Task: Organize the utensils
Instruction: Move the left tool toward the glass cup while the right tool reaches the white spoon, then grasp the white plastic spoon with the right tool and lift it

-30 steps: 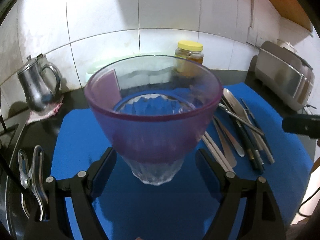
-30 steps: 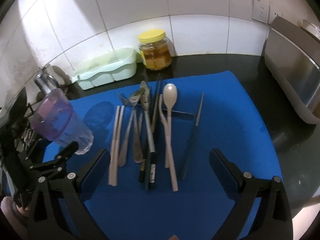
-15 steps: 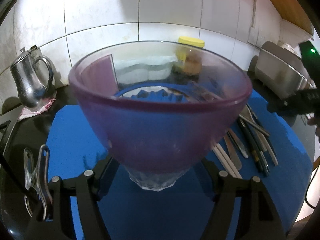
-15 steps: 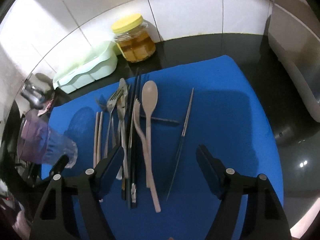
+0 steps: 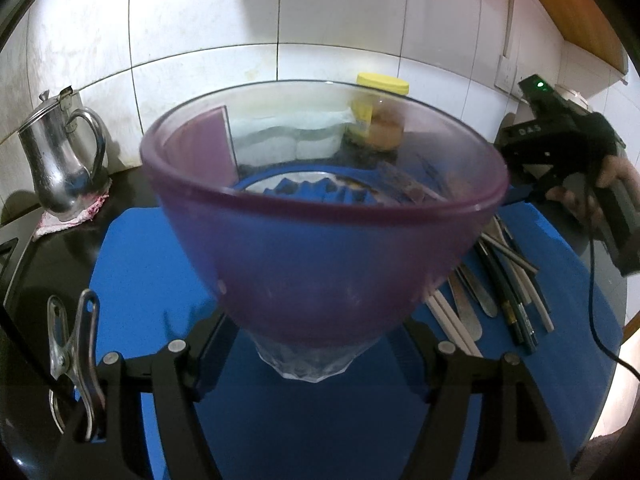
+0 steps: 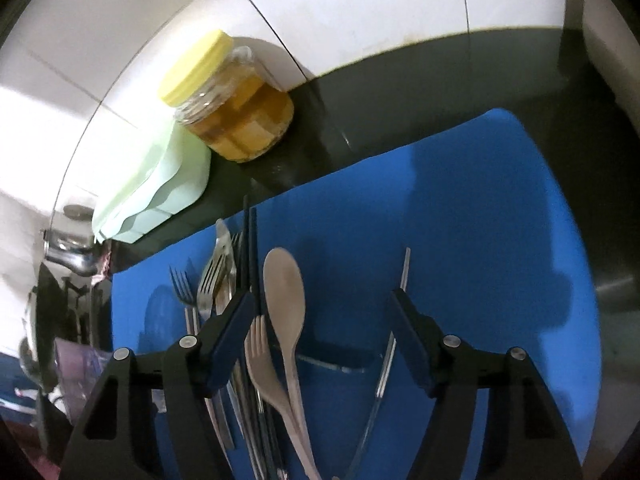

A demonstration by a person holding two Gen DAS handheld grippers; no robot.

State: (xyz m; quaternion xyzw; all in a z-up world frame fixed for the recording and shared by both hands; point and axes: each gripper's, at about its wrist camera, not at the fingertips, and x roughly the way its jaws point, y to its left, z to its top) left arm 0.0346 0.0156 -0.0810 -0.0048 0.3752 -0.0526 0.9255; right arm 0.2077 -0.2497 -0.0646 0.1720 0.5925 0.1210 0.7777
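Note:
My left gripper (image 5: 312, 344) is shut on a purple-tinted glass (image 5: 320, 232), gripping its clear faceted base and holding it upright over the blue mat (image 5: 152, 272). Several utensils (image 5: 496, 296) lie on the mat to its right. My right gripper (image 6: 320, 316) is open and low over those utensils: a beige spoon (image 6: 285, 292) and a beige fork (image 6: 260, 356) lie between its fingers, with metal forks (image 6: 212, 276) and black chopsticks (image 6: 250, 240) at its left finger (image 6: 232, 332) and one metal chopstick (image 6: 394, 340) by its right finger. The glass shows at the left edge (image 6: 76, 372).
A yellow-lidded jar (image 6: 232, 108) and a pale green tray (image 6: 160, 192) stand by the tiled wall. A steel kettle (image 5: 60, 160) sits left on a cloth. A grey appliance (image 6: 608, 40) stands at the right. A metal clip (image 5: 76, 356) hangs on my left gripper.
My left gripper closed on the glass and lifted it. My right gripper dropped forward and low over the utensils, the spoon now between its fingers.

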